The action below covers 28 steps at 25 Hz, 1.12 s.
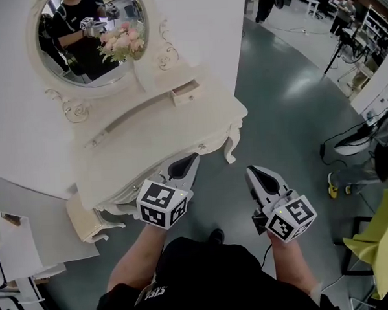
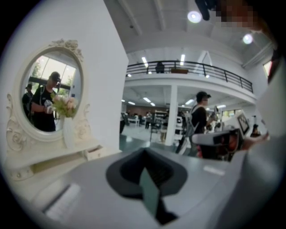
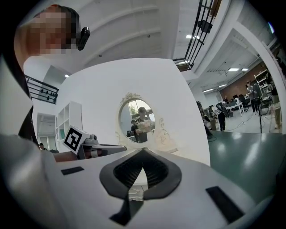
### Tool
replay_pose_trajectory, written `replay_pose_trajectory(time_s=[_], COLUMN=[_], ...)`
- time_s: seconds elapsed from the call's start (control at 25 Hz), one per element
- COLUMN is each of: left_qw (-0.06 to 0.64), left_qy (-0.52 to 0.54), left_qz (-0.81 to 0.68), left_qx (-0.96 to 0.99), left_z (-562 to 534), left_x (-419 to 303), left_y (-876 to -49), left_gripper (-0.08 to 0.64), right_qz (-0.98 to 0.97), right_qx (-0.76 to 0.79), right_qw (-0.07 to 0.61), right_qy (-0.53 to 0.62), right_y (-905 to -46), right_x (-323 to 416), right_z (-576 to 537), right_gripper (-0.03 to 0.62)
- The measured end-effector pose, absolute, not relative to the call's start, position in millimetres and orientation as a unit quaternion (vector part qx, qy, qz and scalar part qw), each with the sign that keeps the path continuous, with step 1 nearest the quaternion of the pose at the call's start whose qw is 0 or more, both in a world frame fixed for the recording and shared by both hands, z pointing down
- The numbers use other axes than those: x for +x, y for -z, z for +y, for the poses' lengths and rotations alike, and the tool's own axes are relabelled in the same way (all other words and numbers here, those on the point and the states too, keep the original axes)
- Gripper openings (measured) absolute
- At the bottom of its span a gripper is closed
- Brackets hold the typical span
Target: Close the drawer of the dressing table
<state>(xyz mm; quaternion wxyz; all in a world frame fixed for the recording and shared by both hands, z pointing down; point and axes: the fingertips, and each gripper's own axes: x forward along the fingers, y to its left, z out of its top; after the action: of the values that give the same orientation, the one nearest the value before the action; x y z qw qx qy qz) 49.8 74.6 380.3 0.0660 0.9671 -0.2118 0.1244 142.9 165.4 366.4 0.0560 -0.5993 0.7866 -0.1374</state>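
both pairs of jaws are pressed together, gripping nothing. the left gripper [image 1: 190, 161] hangs at the front edge of the dressing table [image 1: 148, 147], touching nothing. the right gripper [image 1: 252, 175] is over the glossy grey-green floor [image 1: 289, 114]. the small boxy drawer [image 1: 185, 91] stands pulled out, at the surface's back right, below the oval mirror [image 1: 78, 57] with its carved scroll frame. the table is smooth cream-white with curved legs. pale pink flowers [image 1: 120, 41] stand by the mirror.

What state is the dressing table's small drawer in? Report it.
Open: the small cream wooden drawer juts out, its side panel exposed.
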Motion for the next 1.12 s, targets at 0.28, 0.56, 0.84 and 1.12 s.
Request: replay_pose_trajectory(time_s=[0.28,0.56,0.84,1.12], left_qw=[0.074,0.089,0.094,0.095], left_qy=[-0.117,-0.099,-0.083,-0.087], left_qz=[-0.226,-0.243,-0.251,-0.246], left_qx=[0.964,0.961,0.960,0.961], left_z=[56,7,-69,-146], left_x=[63,65,69,64], left_y=[-384,-390,-390,-396], left_gripper=[0.008,0.008,0.008,0.008], right_qz=[0.793,0.799,0.803,0.797], right_qx=[-0.591,-0.584,-0.580,-0.589], right_qw=[0.048,0.027,0.002,-0.024], right_qy=[0.140,0.142,0.136,0.133], right_y=[-367,-369,-367,-366], right_x=[159,169,174,176], right_z=[145,97,18,-68], right_gripper=[-0.006,-0.006,-0.006,-0.006])
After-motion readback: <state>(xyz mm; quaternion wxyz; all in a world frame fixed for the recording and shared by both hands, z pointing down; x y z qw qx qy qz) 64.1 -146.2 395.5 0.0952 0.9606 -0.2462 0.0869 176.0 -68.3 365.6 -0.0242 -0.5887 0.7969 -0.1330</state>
